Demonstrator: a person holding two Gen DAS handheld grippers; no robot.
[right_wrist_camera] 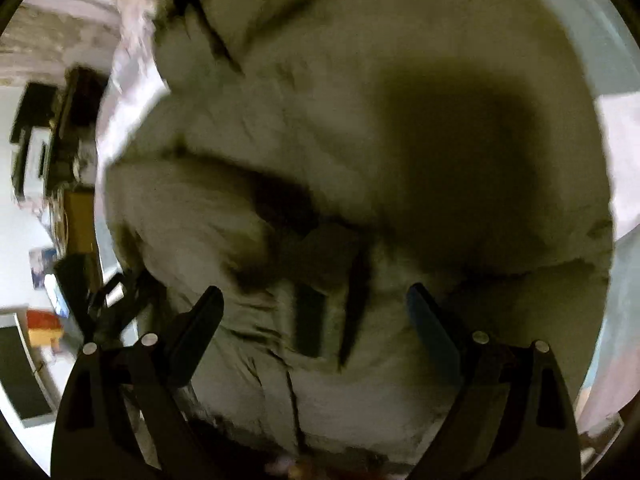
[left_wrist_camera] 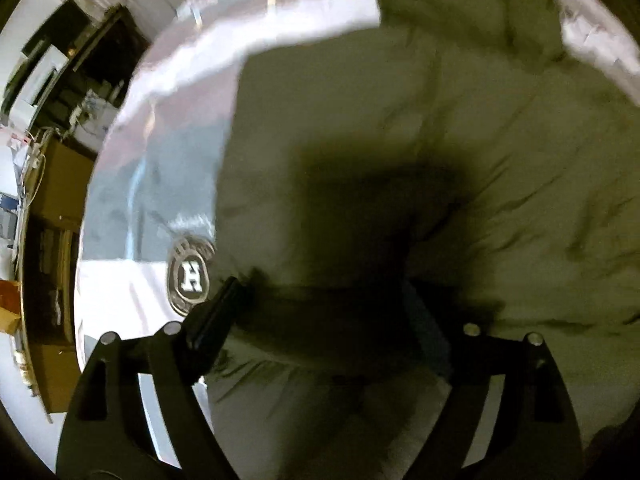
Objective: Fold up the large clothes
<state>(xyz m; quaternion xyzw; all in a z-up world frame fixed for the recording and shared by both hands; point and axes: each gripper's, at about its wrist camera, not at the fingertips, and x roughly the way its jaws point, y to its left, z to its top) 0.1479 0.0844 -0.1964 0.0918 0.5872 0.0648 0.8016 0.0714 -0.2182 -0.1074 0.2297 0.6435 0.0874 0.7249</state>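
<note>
A large olive-green padded jacket (left_wrist_camera: 400, 128) lies spread on a light bedsheet (left_wrist_camera: 160, 168). In the right wrist view the jacket (right_wrist_camera: 304, 128) fills most of the frame, with dark folds and a front opening near the middle. My left gripper (left_wrist_camera: 320, 300) is open, hovering close above the jacket's near edge; its left finger (left_wrist_camera: 212, 312) shows, the right one is lost in shadow. My right gripper (right_wrist_camera: 316, 308) is open and empty, just above the jacket's front. Both views are blurred.
The sheet bears a round badge with an H (left_wrist_camera: 189, 276) beside the jacket's left edge. Beyond the bed's left edge stand shelves and cluttered furniture (left_wrist_camera: 52, 120). In the right wrist view a black tool (right_wrist_camera: 100, 308) and boxes (right_wrist_camera: 44, 324) lie at the left.
</note>
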